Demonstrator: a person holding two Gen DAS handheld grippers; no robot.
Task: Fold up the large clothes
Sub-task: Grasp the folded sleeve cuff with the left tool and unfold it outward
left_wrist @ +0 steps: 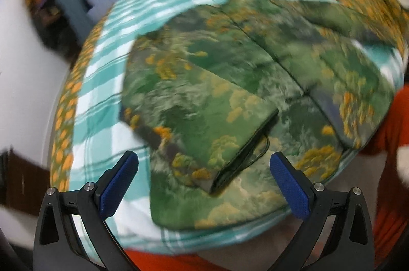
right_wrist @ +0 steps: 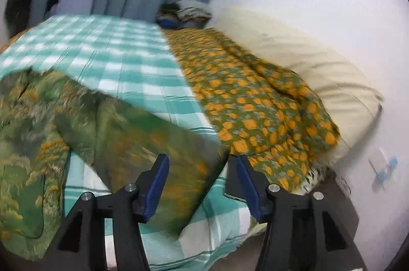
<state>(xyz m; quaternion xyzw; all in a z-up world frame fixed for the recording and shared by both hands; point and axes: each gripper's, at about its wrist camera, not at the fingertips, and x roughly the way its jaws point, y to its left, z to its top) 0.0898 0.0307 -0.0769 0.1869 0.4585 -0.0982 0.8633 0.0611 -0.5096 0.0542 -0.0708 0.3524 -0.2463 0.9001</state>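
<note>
A large green garment (left_wrist: 230,91) with a yellow tree print lies on a teal-and-white checked sheet (left_wrist: 107,81), with a sleeve or flap folded over its middle. My left gripper (left_wrist: 204,163) is open and empty above the garment's near edge. In the right wrist view the same garment (right_wrist: 76,122) is blurred, and one end of it reaches down between the blue pads. My right gripper (right_wrist: 202,168) is open, with the cloth lying between the jaws but not clamped.
An orange-dotted green bedspread (right_wrist: 255,104) covers the bed right of the checked sheet (right_wrist: 115,53). A cream pillow (right_wrist: 306,66) leans on the white wall. A clothes pile (right_wrist: 184,12) sits at the far end by grey curtains. The person's orange shirt (left_wrist: 391,143) is at right.
</note>
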